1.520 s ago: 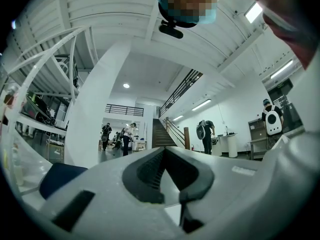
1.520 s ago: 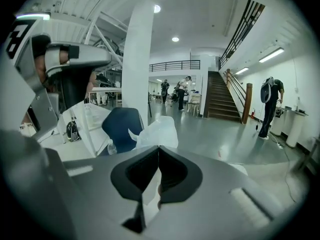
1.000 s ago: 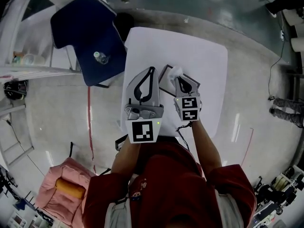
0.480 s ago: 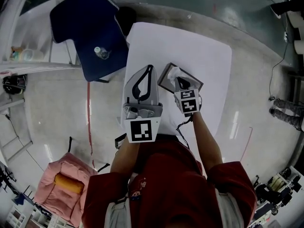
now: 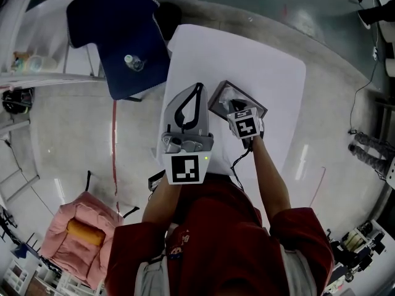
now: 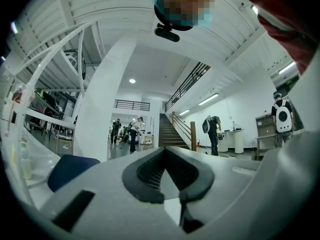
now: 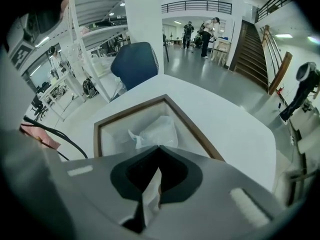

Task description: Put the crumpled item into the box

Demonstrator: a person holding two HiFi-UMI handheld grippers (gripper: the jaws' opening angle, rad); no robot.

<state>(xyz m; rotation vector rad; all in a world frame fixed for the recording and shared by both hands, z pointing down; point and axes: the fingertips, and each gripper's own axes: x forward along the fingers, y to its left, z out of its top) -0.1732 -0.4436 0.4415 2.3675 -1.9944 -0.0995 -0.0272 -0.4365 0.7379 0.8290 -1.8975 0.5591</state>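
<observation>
So the right gripper (image 7: 159,146) is pinching the crumpled item (image 7: 155,130); the jaws are pressing together on a fold of it, and the rest of the white wad is sticking out past the tips. It's pointing steeply down at the box (image 7: 131,113), which is sitting on the white table (image 7: 225,119); in the right gripper view the wad is hanging right over the pale inside of the box, within the brown rim. Whether it's actually touching the bottom yet, I can't tell from here.

The left gripper (image 6: 165,149) is just hanging out level beside the box; its jaws are meeting at the tips with nothing between them, so it isn't doing any work.

I'd say we're looking at the placing step, nearly at the end; the carrying part looks done. The next move is calling for a small drop lower if the wad isn't down yet, then spreading the jaws so it falls free; since it's light and crinkly it might be clinging to a pad, so lifting straight up and checking it's staying inside the rim seems smart.
</observation>
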